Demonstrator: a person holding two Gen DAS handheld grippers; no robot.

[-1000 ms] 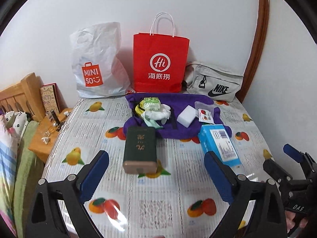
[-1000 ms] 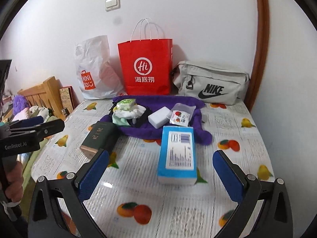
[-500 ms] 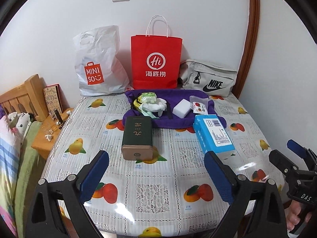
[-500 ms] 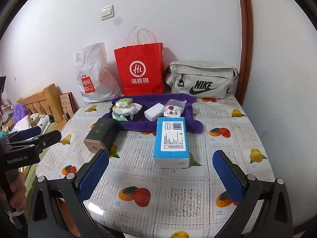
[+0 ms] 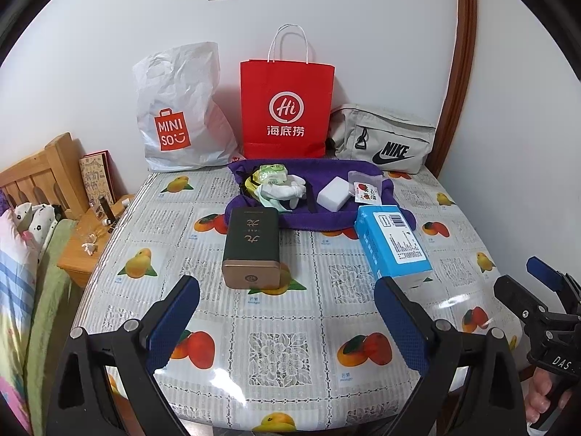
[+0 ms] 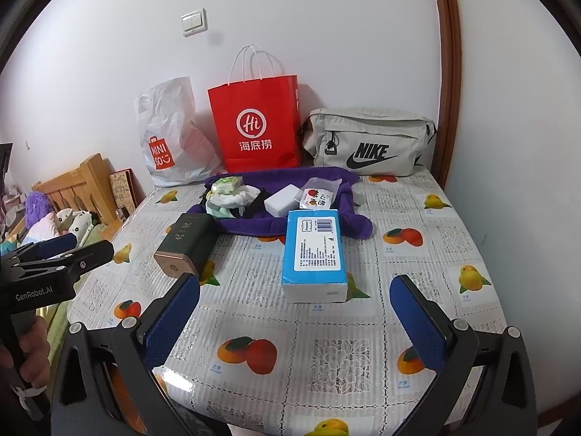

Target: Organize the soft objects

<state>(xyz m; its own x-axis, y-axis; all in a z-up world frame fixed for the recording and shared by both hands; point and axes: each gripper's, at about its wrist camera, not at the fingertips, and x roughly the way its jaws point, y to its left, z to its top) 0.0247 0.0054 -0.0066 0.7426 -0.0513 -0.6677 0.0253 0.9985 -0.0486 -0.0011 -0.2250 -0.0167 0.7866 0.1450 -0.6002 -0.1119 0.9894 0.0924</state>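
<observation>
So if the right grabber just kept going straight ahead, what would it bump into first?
Probably the blue tissue pack. It lies on the table straight ahead of the open right gripper, nearer than anything else in that line. If the gripper travels above it, the purple cloth comes next, though height is hard to judge here.

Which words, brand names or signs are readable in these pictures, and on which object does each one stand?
"MINI SO": white plastic bag.
"Hi" and "海底捞": red paper bag.
"NIKE" with swoosh: grey pouch.
"GenRobot.AI": left gripper body.
"DAS", cut off: right gripper body.
Gold characters on the dark green tin: not readable.
Blue box barcode and print: too small.
Small sachet: too small.
</observation>
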